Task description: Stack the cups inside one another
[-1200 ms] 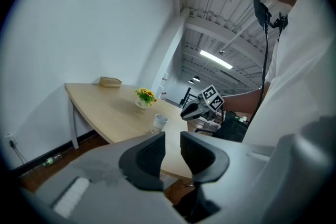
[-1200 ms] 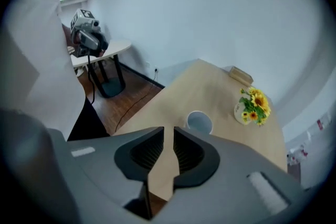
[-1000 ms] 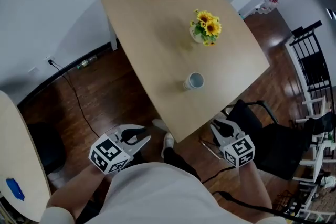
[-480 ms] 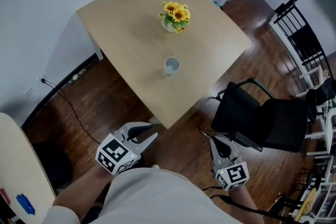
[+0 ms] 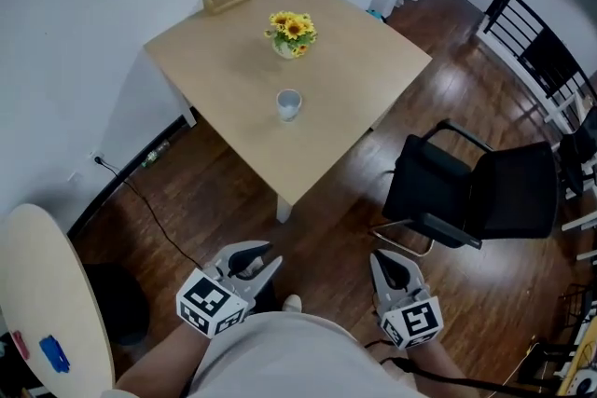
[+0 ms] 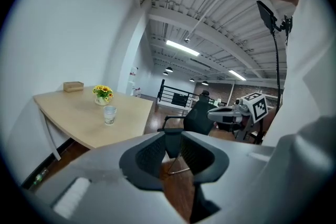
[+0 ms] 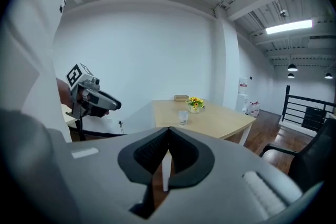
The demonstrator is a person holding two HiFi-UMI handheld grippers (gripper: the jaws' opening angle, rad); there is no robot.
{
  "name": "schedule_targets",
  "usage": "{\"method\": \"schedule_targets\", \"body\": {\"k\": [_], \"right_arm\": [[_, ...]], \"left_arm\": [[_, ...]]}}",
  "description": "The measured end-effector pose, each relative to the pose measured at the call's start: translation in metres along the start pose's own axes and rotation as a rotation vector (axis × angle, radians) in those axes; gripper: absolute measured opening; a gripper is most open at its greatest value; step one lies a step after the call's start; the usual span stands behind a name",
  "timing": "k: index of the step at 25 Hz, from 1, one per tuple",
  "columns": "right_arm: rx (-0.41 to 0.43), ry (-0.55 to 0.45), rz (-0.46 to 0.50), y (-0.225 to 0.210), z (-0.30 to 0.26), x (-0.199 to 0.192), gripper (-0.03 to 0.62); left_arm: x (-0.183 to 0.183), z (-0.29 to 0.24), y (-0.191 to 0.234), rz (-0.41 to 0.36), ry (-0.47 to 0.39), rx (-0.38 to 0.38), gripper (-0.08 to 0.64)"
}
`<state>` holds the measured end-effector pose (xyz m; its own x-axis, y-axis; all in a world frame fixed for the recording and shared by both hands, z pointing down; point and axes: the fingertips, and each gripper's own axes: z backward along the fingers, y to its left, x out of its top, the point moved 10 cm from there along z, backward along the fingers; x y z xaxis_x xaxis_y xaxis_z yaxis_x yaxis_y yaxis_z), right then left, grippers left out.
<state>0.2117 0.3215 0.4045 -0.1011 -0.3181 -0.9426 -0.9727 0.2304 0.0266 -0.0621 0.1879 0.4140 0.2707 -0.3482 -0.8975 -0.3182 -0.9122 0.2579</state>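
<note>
The room was evenly bright; a ceiling strip light (image 7: 289, 26) glowed at two o'clock in the right gripper view. Both gripper views bowed toward black rims.

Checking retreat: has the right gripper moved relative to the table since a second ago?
Yes. The right gripper has drawn back from the table: its tips were at the near edge, now bare floor separates them.

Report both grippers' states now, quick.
Left gripper: open, nothing between the jaws.
Right gripper: shut, empty.
</note>
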Motion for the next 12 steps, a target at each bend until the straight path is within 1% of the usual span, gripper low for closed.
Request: {"method": "schedule_targets", "body": {"k": [4,7,12], "right_arm": [[0.007,-0.041,-0.007,0.010,0.029,-0.013,0.006],[0.033,-0.034,-0.012,0.021,0.047,-0.023,0.006],[0.064,-0.029,0.008,0.033,0.069,-0.033,0.006]], "left_arm": [[-0.022,0.016,-0.035,0.003,0.017,0.040,0.097],[-0.033,0.025,-0.052,0.000,0.040,0.047,0.097],[-0.032,0.025,-0.075,-0.016,0.026,0.043,0.097]]}}
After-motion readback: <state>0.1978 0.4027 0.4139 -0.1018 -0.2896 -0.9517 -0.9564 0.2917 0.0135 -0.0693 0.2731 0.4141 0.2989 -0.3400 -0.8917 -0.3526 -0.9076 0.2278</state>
